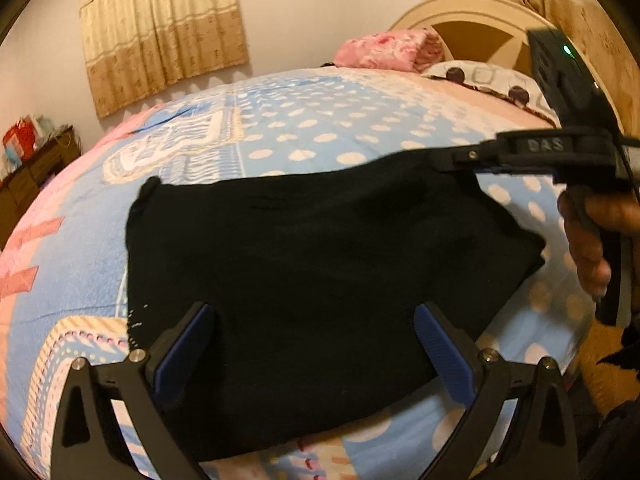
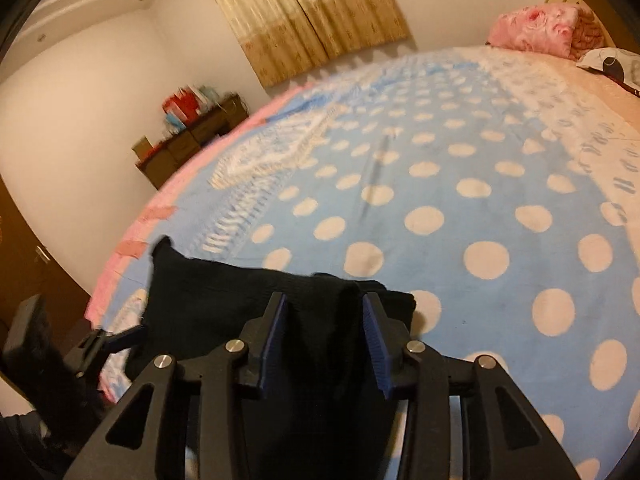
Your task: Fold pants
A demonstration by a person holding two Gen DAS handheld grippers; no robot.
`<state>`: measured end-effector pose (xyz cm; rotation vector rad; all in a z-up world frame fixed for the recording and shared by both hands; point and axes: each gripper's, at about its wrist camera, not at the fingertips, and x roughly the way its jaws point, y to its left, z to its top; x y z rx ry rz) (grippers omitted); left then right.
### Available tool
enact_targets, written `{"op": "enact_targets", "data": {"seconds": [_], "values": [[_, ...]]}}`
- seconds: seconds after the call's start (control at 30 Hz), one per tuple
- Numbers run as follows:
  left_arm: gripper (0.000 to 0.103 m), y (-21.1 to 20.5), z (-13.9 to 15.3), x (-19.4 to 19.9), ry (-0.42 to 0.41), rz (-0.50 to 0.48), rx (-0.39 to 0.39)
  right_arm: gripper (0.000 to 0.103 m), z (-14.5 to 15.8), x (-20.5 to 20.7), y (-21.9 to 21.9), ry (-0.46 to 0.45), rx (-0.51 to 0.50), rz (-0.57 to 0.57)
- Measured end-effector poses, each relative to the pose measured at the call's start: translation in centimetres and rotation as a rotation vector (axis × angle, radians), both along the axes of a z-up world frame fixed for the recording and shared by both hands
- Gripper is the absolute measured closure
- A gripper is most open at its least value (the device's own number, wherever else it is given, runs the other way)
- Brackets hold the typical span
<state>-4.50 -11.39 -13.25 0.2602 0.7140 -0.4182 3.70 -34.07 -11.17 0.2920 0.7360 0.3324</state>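
The black pants [image 1: 320,264] lie folded in a compact bundle on the blue polka-dot bedspread [image 1: 304,136]. My left gripper [image 1: 312,320] is open, its blue-padded fingers [image 1: 188,344] spread wide over the near edge of the pants. My right gripper [image 1: 448,162] reaches in from the right at the far right corner of the pants. In the right wrist view the right gripper [image 2: 325,308] has a fold of the black pants [image 2: 224,304] between its blue pads [image 2: 374,336], with a gap still showing between the jaws. The left gripper's fingertip [image 2: 124,338] shows at the lower left.
A pink pillow [image 1: 388,50] and a patterned pillow [image 1: 480,78] lie at the cream headboard [image 1: 472,16]. Gold curtains [image 1: 160,28] hang on the far wall. A dark cabinet with clutter [image 2: 188,136] stands beyond the bed's left side.
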Motion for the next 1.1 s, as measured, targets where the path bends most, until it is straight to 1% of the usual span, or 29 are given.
{"op": "enact_targets", "data": {"seconds": [0.03,0.07,0.13,0.23,0.33,0.4,0.47,0.5,0.53,0.57,0.63,0.67,0.73,0.8,0.83,0.9,0.93,0.97,1.0,1.03,1.1], "values": [[0.0,-0.1,-0.1,0.2,0.01,-0.001,-0.002,0.079,0.0,0.0,0.0,-0.009,-0.017,-0.008],[0.0,-0.2,-0.2,0.3,0.017,-0.005,-0.006,0.085,0.0,0.0,-0.2,-0.016,-0.029,-0.014],[0.0,-0.7,-0.5,0.6,0.026,-0.025,-0.003,0.09,-0.2,-0.1,-0.9,-0.027,-0.032,-0.033],[0.0,-0.9,-0.5,0.6,0.022,-0.023,-0.004,0.09,-0.7,0.5,-1.7,-0.026,-0.02,-0.045],[0.0,-0.3,0.0,0.4,0.029,-0.03,-0.012,0.089,0.0,0.1,-1.0,-0.042,-0.072,-0.035],[0.0,0.7,0.7,0.3,0.032,-0.009,-0.038,0.089,1.0,-1.0,-0.8,-0.063,-0.085,-0.044],[0.0,2.1,1.8,0.4,0.03,0.023,-0.085,0.088,2.5,-3.1,-0.3,-0.119,-0.126,-0.056],[0.0,2.9,2.2,0.4,0.024,0.039,-0.104,0.088,3.0,-3.8,0.0,-0.14,-0.124,-0.049],[0.0,3.7,2.4,0.6,0.017,0.061,-0.118,0.088,3.5,-4.9,0.4,-0.163,-0.112,-0.027],[0.0,4.2,2.4,0.8,0.016,0.078,-0.121,0.088,4.0,-6.0,1.2,-0.179,-0.096,0.018],[0.0,4.7,1.8,1.6,0.032,0.112,-0.104,0.088,4.2,-7.9,3.1,-0.204,-0.11,0.091],[0.0,4.9,1.5,1.9,0.041,0.124,-0.101,0.088,3.9,-8.7,4.2,-0.202,-0.126,0.122],[0.0,4.9,0.9,2.1,0.052,0.128,-0.093,0.088,2.7,-9.3,6.0,-0.16,-0.144,0.19],[0.0,4.4,0.6,2.2,0.044,0.119,-0.067,0.088,1.1,-9.7,7.3,-0.127,-0.217,0.209],[0.0,4.1,0.4,2.2,0.037,0.115,-0.048,0.088,0.3,-9.7,7.4,-0.103,-0.23,0.208],[0.0,3.9,0.2,2.3,0.043,0.108,-0.045,0.088,-0.8,-9.5,6.5,-0.05,-0.21,0.193],[0.0,3.9,0.1,2.2,0.046,0.107,-0.044,0.092,-1.5,-9.3,6.0,-0.024,-0.205,0.187],[0.0,3.9,0.1,2.2,0.045,0.107,-0.041,0.092,-2.1,-9.2,5.4,-0.005,-0.181,0.191],[0.0,4.1,0.0,2.2,0.045,0.108,-0.04,0.093,-2.6,-9.2,4.9,0.003,-0.148,0.192],[0.0,4.0,0.0,2.1,0.045,0.11,-0.039,0.095,-2.8,-9.3,4.7,0.004,-0.141,0.191],[0.0,4.1,0.3,2.0,0.056,0.125,-0.047,0.095,-2.7,-9.3,4.6,0.018,-0.131,0.192]]}}
